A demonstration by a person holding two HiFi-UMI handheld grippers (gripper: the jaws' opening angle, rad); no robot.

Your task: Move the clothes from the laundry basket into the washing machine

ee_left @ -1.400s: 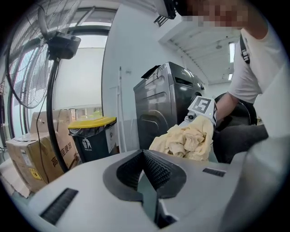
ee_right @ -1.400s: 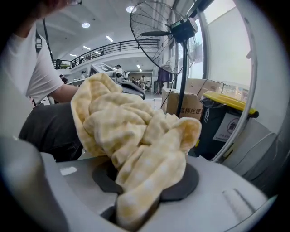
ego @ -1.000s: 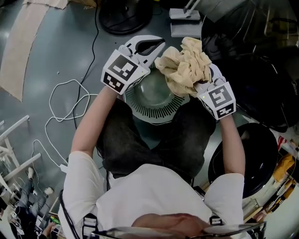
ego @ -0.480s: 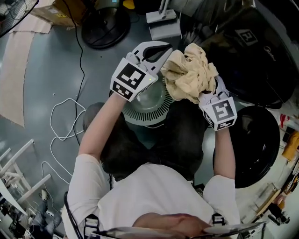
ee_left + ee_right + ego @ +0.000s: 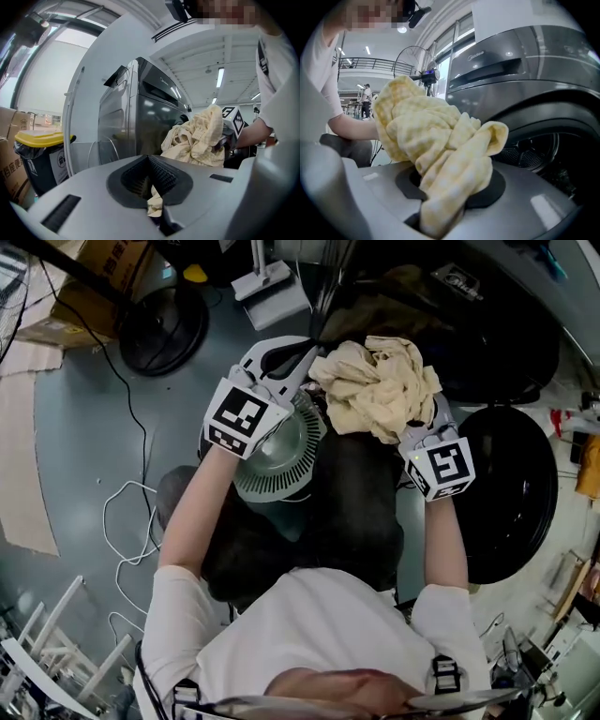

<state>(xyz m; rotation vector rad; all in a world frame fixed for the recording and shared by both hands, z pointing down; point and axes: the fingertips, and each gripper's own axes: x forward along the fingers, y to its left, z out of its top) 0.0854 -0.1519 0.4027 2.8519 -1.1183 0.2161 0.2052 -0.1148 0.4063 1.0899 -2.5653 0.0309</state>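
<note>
Yellow checked cloth [image 5: 375, 390] fills the right gripper [image 5: 419, 427]. Its jaws are clamped on a thick fold, and the bulk of the bundle stands bunched above them. The left gripper [image 5: 298, 354] is pressed together on only a thin corner of the same cloth, which shows as a small tab between its jaws in the left gripper view. The cloth is therefore carried in the air between both grippers, over the person's lap. It is clear of the round slatted laundry basket [image 5: 277, 456] and not yet inside the washing machine [image 5: 525, 70].

Likely faults from this state:

1. Corner slip. The left gripper's hold is shallow. If the two grippers draw apart, the tab may pull free, and that side of the bundle would then sag toward the floor.
2. Snagging. Loose folds overhang the right gripper. They may catch on the rim of the drum opening [image 5: 534, 154] and leave part of the cloth hanging outside.
3. Blocked sight. The bundle covers much of the right gripper view, so alignment with the opening is hard to judge.
4. Uneven release. If only one gripper opens, the cloth may be dragged back out.
</note>
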